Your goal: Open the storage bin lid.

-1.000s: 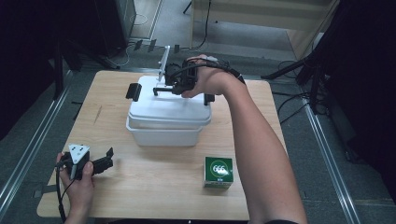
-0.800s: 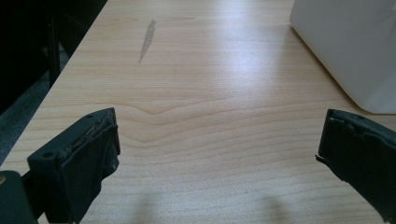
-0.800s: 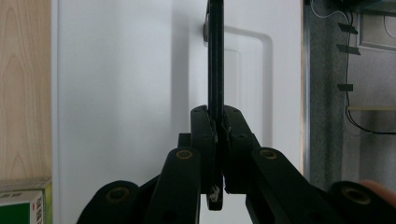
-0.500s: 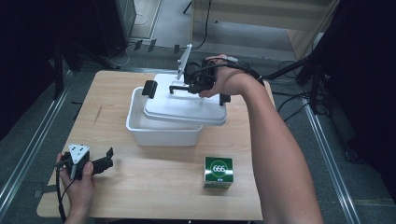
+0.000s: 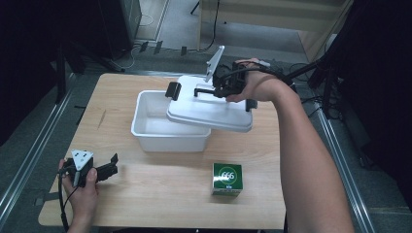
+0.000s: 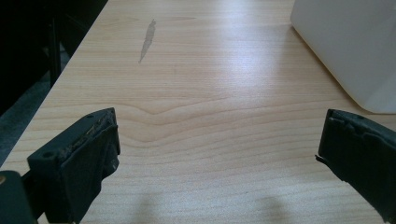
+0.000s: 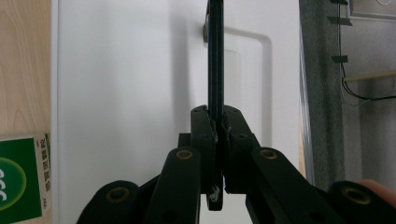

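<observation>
A white plastic bin (image 5: 145,128) stands in the middle of the wooden table. Its white lid (image 5: 209,109) hangs tilted above the bin's right half, shifted to the right. My right gripper (image 5: 206,91) is shut on the lid's black handle (image 7: 215,60), which runs thin and upright between the jaws in the right gripper view, with the lid (image 7: 130,93) behind it. My left gripper (image 5: 109,167) rests low at the table's front left, jaws wide apart with nothing between them (image 6: 217,154). A corner of the bin (image 6: 350,46) is at the upper right of the left gripper view.
A green box (image 5: 227,178) marked 666 stands near the front edge, right of centre, and also at the left edge of the right gripper view (image 7: 21,179). Black clips (image 5: 173,91) sit on the lid's ends. Dark floor, cables and metal rails surround the table.
The right gripper has carried the lid up off the bin and to the right, uncovering the bin's left part. The left gripper has stayed put.
</observation>
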Tool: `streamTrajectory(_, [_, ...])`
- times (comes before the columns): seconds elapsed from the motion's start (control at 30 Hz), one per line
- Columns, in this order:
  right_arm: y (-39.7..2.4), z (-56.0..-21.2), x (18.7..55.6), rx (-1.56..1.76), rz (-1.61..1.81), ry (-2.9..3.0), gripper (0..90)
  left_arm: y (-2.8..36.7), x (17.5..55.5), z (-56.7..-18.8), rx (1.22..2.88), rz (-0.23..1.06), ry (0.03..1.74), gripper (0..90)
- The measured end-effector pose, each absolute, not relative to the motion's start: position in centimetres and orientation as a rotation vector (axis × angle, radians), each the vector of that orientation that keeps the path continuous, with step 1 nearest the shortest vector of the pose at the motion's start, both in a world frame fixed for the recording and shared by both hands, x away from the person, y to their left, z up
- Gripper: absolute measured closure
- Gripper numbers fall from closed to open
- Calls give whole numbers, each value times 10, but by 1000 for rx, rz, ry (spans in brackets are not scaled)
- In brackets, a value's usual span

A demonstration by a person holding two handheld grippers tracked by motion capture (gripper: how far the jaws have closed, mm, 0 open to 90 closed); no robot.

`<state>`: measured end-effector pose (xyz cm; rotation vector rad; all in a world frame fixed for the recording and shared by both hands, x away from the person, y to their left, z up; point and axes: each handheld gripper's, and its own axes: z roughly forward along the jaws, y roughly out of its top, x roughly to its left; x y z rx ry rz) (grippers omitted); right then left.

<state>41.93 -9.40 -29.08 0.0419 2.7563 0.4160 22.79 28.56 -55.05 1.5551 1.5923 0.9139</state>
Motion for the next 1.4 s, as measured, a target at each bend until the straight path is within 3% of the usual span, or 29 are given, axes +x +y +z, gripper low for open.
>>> streamTrajectory(1.4, [-217,-310,406,273,432,2710,856,285,227,-550,1547,927,1589,0])
